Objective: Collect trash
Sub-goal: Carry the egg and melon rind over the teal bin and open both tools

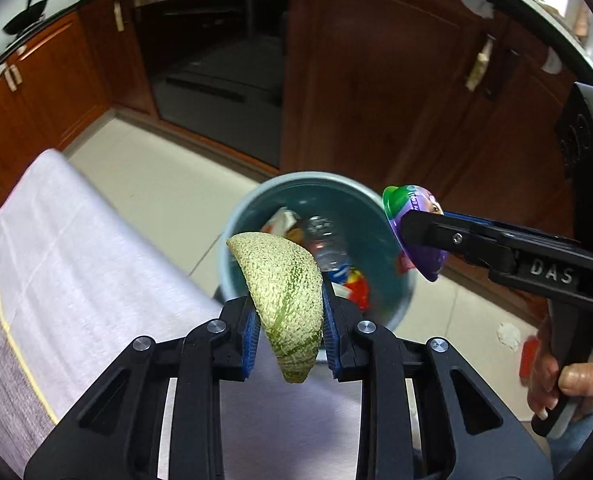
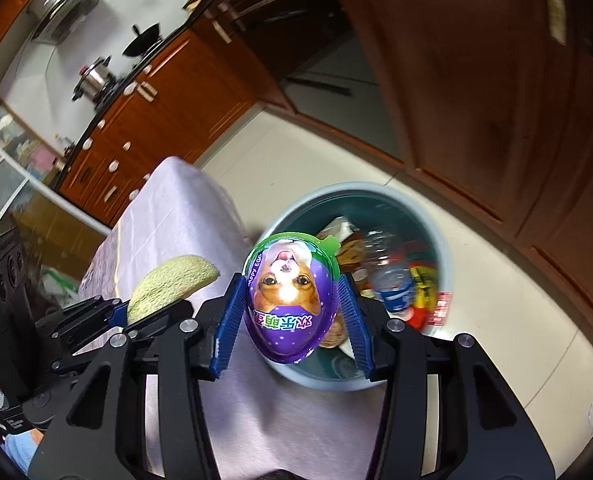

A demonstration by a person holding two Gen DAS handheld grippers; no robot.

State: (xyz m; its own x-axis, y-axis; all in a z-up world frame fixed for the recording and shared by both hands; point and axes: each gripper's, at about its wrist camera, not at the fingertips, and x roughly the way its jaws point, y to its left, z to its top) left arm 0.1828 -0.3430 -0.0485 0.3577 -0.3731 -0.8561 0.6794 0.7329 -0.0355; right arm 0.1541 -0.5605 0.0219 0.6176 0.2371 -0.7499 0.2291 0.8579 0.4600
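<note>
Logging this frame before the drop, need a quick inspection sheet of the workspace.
Surface: table under a pale cloth, bare where seen.
Job's things: melon rind; purple toy egg; teal bin on the floor past the table edge, already holding a plastic bottle and wrappers.
Clutter: white scrap and a red item on the floor.
Grippers: left gripper shut on the rind; right gripper shut on the egg, fingers on its sides.
Cables: nothing seen.
Surroundings: wooden kitchen cabinets, tiled floor, wok and pot on the counter.
</note>
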